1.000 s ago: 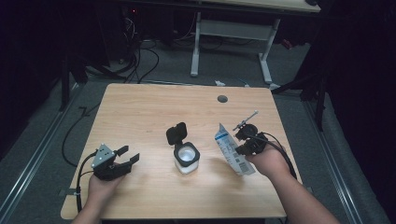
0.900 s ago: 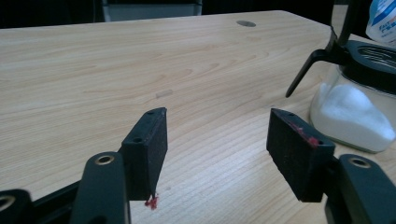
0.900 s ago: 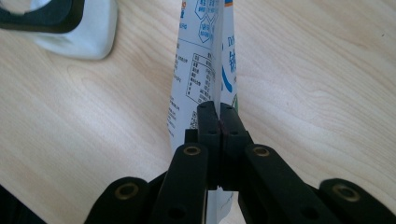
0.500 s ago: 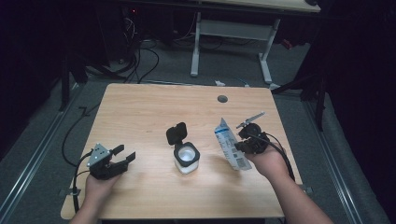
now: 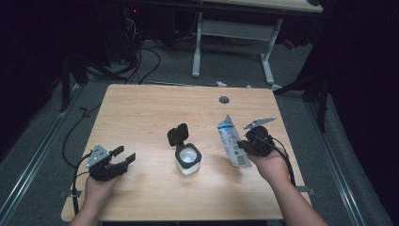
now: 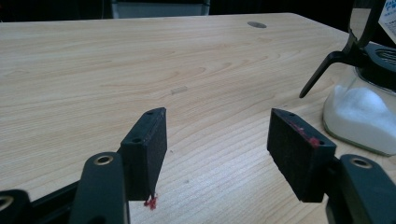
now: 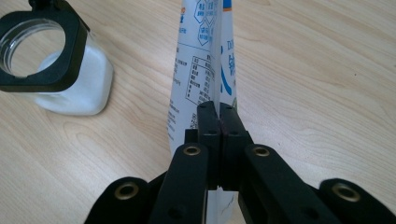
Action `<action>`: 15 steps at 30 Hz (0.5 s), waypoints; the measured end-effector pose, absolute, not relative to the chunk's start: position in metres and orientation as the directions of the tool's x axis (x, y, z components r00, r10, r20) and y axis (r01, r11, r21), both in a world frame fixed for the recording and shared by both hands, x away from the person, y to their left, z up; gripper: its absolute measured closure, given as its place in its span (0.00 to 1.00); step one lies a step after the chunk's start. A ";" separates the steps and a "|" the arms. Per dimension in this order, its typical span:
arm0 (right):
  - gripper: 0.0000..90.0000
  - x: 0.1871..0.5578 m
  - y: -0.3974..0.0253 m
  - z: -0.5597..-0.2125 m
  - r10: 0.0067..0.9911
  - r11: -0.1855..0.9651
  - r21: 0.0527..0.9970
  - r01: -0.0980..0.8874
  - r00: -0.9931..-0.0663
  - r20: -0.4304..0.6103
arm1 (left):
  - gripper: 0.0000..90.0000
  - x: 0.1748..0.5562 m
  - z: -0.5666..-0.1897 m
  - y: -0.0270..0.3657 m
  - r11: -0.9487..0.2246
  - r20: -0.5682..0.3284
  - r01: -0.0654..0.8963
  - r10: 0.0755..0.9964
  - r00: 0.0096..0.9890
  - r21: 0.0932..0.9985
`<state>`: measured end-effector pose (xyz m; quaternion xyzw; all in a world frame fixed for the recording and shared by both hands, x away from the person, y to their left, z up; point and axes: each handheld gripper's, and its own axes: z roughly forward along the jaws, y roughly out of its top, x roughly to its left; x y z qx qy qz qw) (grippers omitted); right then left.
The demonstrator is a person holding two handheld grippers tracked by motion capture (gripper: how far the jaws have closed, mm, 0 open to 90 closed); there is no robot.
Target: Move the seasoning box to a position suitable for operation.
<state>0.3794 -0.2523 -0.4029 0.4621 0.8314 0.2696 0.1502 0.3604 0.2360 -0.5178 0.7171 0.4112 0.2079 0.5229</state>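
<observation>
1. The right claw (image 7: 218, 112) is clamping a white and blue pouch (image 5: 232, 141), jaws pressed flat on its edge, just to the right of the open jar (image 5: 188, 160).
2. The left claw (image 6: 217, 144) is hanging released, well to the left of the jar.
3. Judging by this, pouring is coming: tilt the pouch mouth over the jar opening slowly while steadying the jar on the surface (image 5: 155, 108).

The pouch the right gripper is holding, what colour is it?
The pouch is white with blue print and some orange at the top, clearest in the right gripper view.
</observation>
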 end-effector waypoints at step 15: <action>1.00 0.371 -0.265 -0.411 0.862 0.342 0.702 0.624 -0.506 0.030 | 0.42 0.361 -0.519 0.236 -0.121 -0.134 0.376 0.800 0.585 0.919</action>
